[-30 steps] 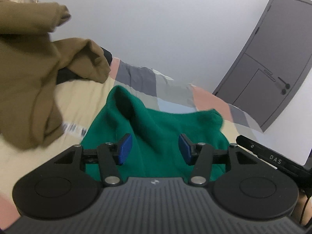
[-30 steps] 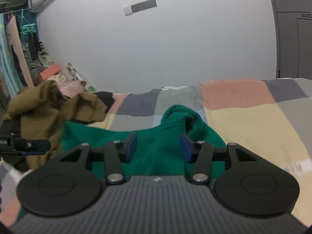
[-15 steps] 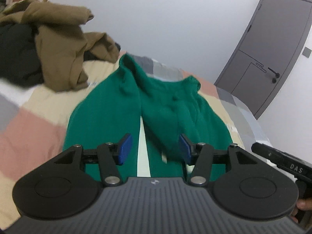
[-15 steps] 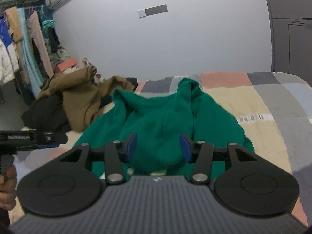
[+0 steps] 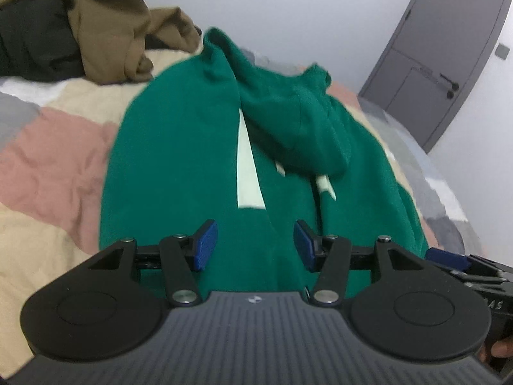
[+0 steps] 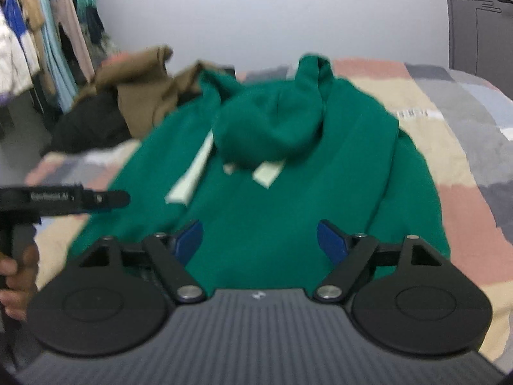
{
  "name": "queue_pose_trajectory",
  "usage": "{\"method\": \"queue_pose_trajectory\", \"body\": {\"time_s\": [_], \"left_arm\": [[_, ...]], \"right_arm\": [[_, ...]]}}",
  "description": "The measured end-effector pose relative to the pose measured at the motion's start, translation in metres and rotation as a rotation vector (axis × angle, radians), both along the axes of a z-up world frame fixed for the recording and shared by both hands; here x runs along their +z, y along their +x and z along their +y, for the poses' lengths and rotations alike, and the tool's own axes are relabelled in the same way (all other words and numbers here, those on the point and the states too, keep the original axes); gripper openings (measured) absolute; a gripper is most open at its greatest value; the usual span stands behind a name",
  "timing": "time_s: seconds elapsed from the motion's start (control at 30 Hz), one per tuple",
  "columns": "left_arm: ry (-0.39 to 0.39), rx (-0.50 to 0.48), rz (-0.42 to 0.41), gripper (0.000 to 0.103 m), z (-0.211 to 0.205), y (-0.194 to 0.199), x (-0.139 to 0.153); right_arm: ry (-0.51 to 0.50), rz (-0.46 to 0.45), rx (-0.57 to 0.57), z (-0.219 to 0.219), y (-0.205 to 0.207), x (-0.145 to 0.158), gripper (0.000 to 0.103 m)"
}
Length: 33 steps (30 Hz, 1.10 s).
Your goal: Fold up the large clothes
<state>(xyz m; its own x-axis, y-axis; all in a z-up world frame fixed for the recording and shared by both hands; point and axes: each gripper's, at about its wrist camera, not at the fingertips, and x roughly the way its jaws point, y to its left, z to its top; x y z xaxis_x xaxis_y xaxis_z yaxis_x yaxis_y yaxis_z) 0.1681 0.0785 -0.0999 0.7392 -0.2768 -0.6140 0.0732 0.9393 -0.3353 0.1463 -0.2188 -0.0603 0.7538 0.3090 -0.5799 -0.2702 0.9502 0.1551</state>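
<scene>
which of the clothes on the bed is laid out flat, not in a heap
The green hoodie, spread across the checked bedcover with its hood lying on top. The brown garment and the black one lie bunched in a pile beyond it, at the left.

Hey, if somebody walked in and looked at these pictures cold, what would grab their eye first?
The green hoodie spread across the checked bed cover, hood flopped over pale stripes, fills the middle of both views. Behind it to the left sits a heap of brown clothes on something black. The right claw, jaws opening, hovers over the hem with nothing gripped.
</scene>
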Motion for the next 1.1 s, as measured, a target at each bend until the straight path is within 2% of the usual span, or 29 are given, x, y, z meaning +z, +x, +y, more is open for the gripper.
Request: {"method": "queue_pose_trajectory", "body": {"time_s": [0.07, 0.23, 0.37, 0.53, 0.6, 0.67, 0.7, 0.73, 0.77, 0.8, 0.83, 0.93, 1.1], "left_arm": [[0.017, -0.028, 0.012, 0.059, -0.006, 0.004, -0.006], [0.055, -0.101, 0.040, 0.059, -0.025, 0.010, -0.023], [0.096, -0.133, 0.065, 0.059, -0.038, 0.014, -0.031], [0.177, -0.122, 0.087, 0.058, -0.050, 0.018, -0.043], [0.218, -0.107, 0.093, 0.050, -0.054, 0.020, -0.046], [0.249, -0.085, 0.093, 0.040, -0.055, 0.018, -0.047], [0.263, -0.070, 0.093, 0.031, -0.055, 0.018, -0.048], [0.277, -0.057, 0.091, 0.026, -0.054, 0.018, -0.048], [0.286, -0.044, 0.089, 0.018, -0.053, 0.017, -0.048], [0.285, -0.033, 0.089, 0.012, -0.051, 0.016, -0.048], [0.284, -0.020, 0.087, 0.010, -0.048, 0.015, -0.047], [0.280, 0.008, 0.055, 0.007, -0.041, 0.009, -0.039], [0.228, 0.117, -0.011, 0.006, -0.003, 0.001, -0.010]], "right_arm": [[-0.011, 0.056, -0.015, 0.002, 0.004, -0.008, 0.080], [-0.033, 0.126, -0.097, -0.002, 0.014, -0.024, 0.082], [-0.015, 0.195, -0.067, 0.000, 0.018, -0.035, 0.087], [-0.083, 0.202, -0.036, 0.010, 0.017, -0.046, 0.087], [-0.113, 0.202, -0.029, 0.014, 0.017, -0.049, 0.087], [-0.155, 0.188, -0.017, 0.020, 0.013, -0.051, 0.080], [-0.177, 0.178, -0.014, 0.022, 0.012, -0.052, 0.070], [-0.204, 0.165, -0.017, 0.024, 0.011, -0.051, 0.056], [-0.227, 0.151, -0.025, 0.026, 0.009, -0.050, 0.047], [-0.243, 0.137, -0.033, 0.026, 0.008, -0.048, 0.032], [-0.245, 0.124, -0.039, 0.023, 0.007, -0.045, 0.022], [-0.223, 0.095, -0.048, 0.016, 0.003, -0.037, 0.011], [-0.162, 0.017, -0.066, -0.001, -0.005, -0.007, 0.009]]}}
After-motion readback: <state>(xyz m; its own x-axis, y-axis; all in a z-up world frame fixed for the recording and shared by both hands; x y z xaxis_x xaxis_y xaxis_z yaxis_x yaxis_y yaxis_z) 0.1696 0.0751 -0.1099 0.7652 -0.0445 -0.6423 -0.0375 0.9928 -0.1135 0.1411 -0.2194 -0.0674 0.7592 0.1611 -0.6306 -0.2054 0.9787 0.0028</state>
